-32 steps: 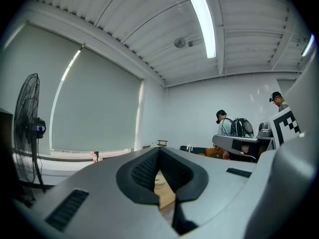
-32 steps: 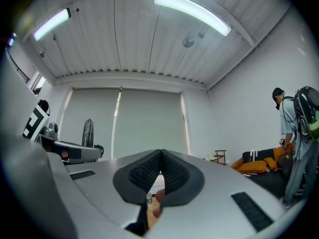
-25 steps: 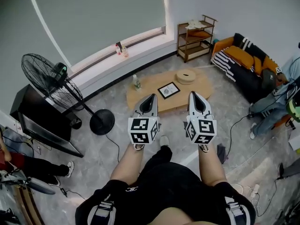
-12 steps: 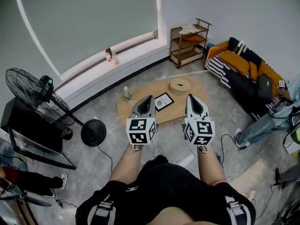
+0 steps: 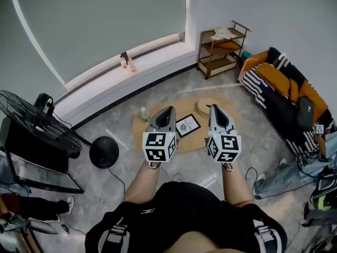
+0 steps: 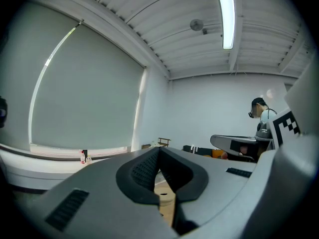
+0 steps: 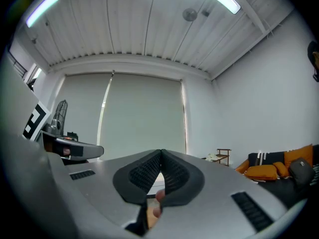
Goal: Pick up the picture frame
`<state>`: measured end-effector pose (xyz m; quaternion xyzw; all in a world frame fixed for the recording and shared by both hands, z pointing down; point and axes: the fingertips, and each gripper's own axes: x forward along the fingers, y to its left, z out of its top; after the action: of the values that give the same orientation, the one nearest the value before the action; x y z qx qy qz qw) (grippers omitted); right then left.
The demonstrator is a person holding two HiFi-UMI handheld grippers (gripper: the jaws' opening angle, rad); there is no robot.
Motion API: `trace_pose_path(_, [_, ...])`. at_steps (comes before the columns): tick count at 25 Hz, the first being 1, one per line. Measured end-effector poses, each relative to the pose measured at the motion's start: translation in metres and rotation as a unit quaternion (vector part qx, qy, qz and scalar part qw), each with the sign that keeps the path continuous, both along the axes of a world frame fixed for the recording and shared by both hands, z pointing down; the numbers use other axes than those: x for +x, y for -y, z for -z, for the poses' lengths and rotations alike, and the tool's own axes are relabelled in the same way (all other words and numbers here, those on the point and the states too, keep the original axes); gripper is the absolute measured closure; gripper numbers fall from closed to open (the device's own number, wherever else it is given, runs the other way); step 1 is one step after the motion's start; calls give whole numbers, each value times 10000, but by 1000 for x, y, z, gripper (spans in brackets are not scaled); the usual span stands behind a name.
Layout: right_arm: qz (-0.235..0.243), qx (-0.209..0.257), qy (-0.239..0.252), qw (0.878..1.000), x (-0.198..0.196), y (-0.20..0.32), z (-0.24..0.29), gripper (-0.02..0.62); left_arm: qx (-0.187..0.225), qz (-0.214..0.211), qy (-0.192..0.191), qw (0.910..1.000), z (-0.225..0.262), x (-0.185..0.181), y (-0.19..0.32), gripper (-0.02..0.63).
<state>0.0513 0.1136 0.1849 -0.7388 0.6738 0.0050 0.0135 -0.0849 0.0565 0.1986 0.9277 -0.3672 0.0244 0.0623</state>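
The black picture frame (image 5: 188, 125) lies flat on a low wooden table (image 5: 191, 142) on the floor, seen in the head view between my two grippers and below them. My left gripper (image 5: 167, 110) is held level above the table's left part, its jaws shut on nothing. To the right of the frame my right gripper (image 5: 215, 108) is also level, shut and empty. The left gripper view shows its jaws closed (image 6: 159, 149), with a strip of the table (image 6: 166, 209) under them. The right gripper view shows the same closed jaws (image 7: 161, 153).
A round wooden block (image 5: 206, 105) and a small bottle (image 5: 144, 114) share the table. A standing fan (image 5: 35, 121) and a dark TV stand are at the left, a wooden shelf (image 5: 224, 47) by the far wall, a striped sofa (image 5: 286, 88) at the right. Cables lie on the floor.
The person has walked toward the table with both grippers held out. The table and frame now lie right under the gripper tips. Both grippers stayed shut.
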Motion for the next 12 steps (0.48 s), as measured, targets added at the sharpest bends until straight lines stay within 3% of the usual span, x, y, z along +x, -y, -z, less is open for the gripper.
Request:
trace_pose_path(6, [26, -101, 24, 9999, -7, 73, -7, 578, -98, -1, 50, 9999, -7, -4, 71, 591])
trace_pose_path(12, [143, -363, 152, 9991, 5, 116, -24, 578, -272, 95, 172, 9994, -20, 2, 107, 591])
